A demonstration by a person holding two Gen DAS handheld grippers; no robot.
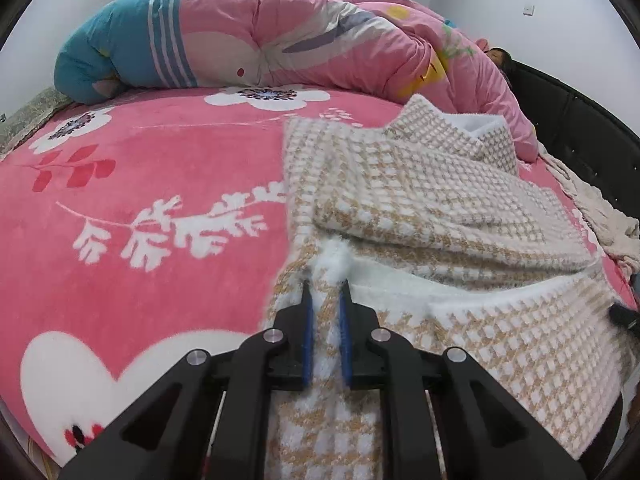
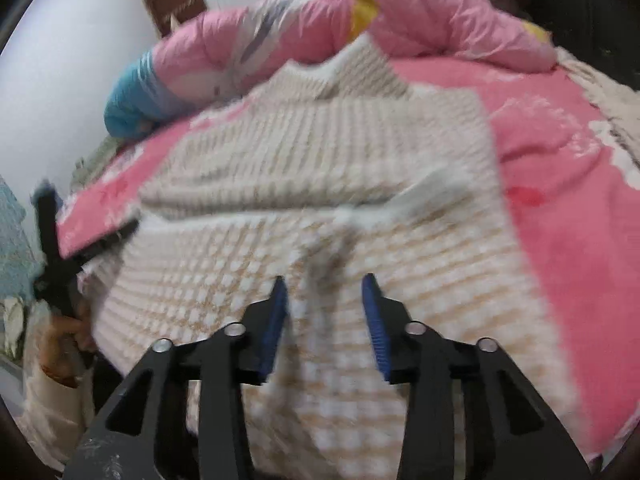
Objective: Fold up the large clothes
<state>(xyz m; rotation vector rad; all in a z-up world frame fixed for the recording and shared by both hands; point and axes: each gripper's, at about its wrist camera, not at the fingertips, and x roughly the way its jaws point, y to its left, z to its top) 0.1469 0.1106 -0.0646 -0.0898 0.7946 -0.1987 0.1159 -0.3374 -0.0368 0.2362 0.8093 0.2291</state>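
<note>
Garment: a checked knit (image 1: pixel 440 200) is spread on the bed (image 1: pixel 140 168), partly folded.
Left gripper (image 1: pixel 326 292): fingers are clamped on a hem ridge, likely for carrying it over.
Right gripper (image 2: pixel 325 284): fingers are held apart above the knit, nothing gripped.

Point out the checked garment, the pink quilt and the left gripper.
Checked garment (image 1: pixel 440 208): left wrist view, on its folded upper layer.
Pink quilt (image 1: pixel 280 40): left wrist view, on the bunched middle at the far side of the bed.
Left gripper (image 1: pixel 326 292): left wrist view, between its fingertips, shut on the garment's white fuzzy edge.
</note>
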